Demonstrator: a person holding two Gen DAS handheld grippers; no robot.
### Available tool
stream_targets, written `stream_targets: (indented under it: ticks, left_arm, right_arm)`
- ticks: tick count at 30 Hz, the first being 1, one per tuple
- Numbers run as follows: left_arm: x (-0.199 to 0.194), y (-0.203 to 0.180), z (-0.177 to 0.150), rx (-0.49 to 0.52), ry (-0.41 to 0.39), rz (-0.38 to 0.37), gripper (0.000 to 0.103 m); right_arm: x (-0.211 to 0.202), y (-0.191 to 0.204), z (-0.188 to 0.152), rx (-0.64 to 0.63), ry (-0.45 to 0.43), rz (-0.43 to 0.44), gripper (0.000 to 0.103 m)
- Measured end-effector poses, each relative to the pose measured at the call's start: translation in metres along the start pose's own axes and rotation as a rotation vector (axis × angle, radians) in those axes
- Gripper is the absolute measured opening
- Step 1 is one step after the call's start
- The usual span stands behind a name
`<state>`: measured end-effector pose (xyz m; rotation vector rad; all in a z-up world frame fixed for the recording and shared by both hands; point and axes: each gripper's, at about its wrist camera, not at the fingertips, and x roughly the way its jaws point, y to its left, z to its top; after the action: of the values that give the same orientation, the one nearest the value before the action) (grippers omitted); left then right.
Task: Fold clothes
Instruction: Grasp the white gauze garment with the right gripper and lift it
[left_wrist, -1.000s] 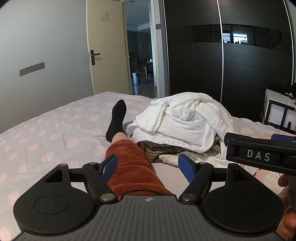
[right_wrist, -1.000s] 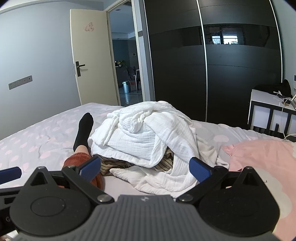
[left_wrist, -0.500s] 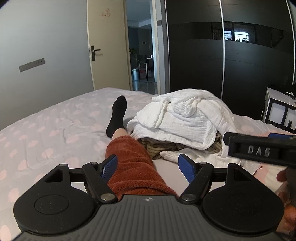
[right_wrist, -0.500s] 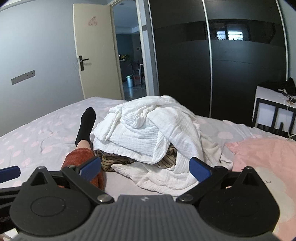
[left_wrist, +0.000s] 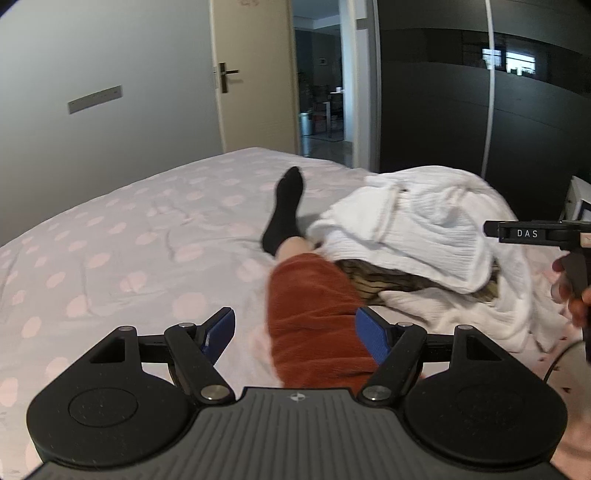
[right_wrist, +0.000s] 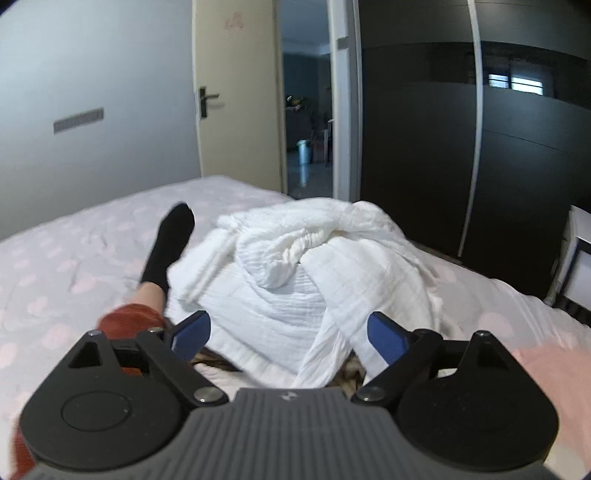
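Note:
A heap of white crinkled clothes (right_wrist: 317, 273) lies on the bed over a striped brown garment (left_wrist: 388, 282). It also shows in the left wrist view (left_wrist: 417, 225) at the right. My right gripper (right_wrist: 290, 334) is open and empty, close in front of the heap. My left gripper (left_wrist: 295, 332) is open and empty, held above a leg in a rust-red trouser leg (left_wrist: 314, 314). The right gripper's body (left_wrist: 535, 232) shows at the right edge of the left wrist view.
The person's leg ends in a black sock (left_wrist: 284, 210) on the pink-dotted bed sheet (left_wrist: 122, 251). A pink pillow (right_wrist: 546, 369) lies at the right. A dark wardrobe (right_wrist: 424, 129), an open door (right_wrist: 236, 92) and a white side table (right_wrist: 578, 258) stand behind.
Both grippers have moved forward toward the heap, the right one closest. The left view has swung left, so the heap sits further right. Both stay open.

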<state>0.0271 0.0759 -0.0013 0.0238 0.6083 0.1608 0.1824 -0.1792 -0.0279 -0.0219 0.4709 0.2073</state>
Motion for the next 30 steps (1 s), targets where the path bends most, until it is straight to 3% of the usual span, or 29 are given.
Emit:
stream_targets:
  ticks: [8,11,16,18,21,24,30]
  left_arm:
    - [0.021,0.045,-0.001,-0.077,0.041,0.097,0.085]
    - [0.028,0.058,-0.004,-0.101,0.060,0.116,0.085]
    - [0.037,0.079,-0.012,-0.144,0.095,0.143,0.085]
    - [0.040,0.088,-0.015,-0.161,0.108,0.154,0.085]
    - [0.039,0.101,-0.020,-0.193,0.122,0.172,0.085]
    - [0.033,0.113,-0.021,-0.217,0.116,0.190,0.085]
    - [0.009,0.133,-0.016,-0.234,0.067,0.243,0.085]
  right_arm:
    - [0.100,-0.024,0.033,-0.106,-0.026,-0.201,0.093]
    - [0.128,-0.032,0.047,-0.117,-0.007,-0.237,0.091]
    - [0.164,-0.035,0.068,-0.151,0.014,-0.257,0.070]
    - [0.168,-0.032,0.079,-0.148,0.022,-0.228,0.038]
    - [0.165,-0.023,0.098,-0.168,-0.002,-0.212,0.019]
    - [0.154,-0.008,0.126,-0.210,-0.064,-0.206,0.014]
    - [0.103,0.050,0.190,-0.282,-0.192,-0.094,0.012]
